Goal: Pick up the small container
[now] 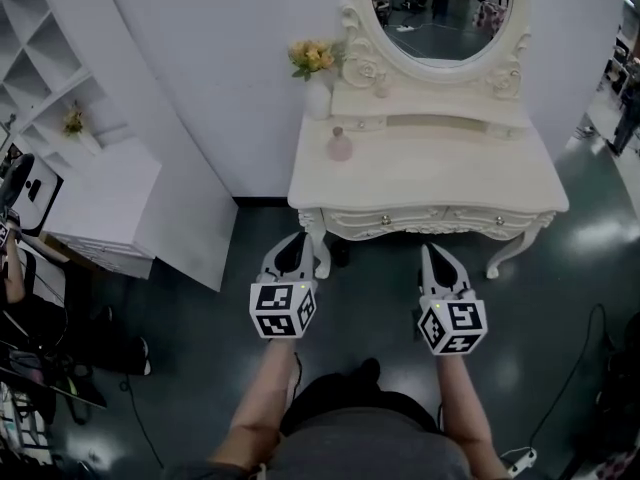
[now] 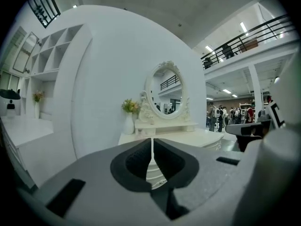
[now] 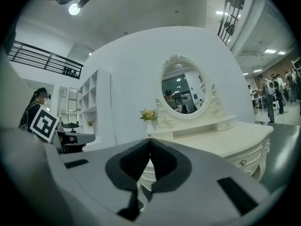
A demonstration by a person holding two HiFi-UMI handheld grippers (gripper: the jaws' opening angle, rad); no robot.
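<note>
White dresser top (image 1: 450, 173) w/ small container (image 1: 340, 146): pink, round-bodied, upright, near vase (image 1: 318, 98).

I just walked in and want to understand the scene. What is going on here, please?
A person stands before a white dressing table, holding the left gripper and right gripper low, short of its front edge. Both have fingers closed on nothing. The small pink container stands untouched near the table's left end, before a vase of yellow flowers.
</note>
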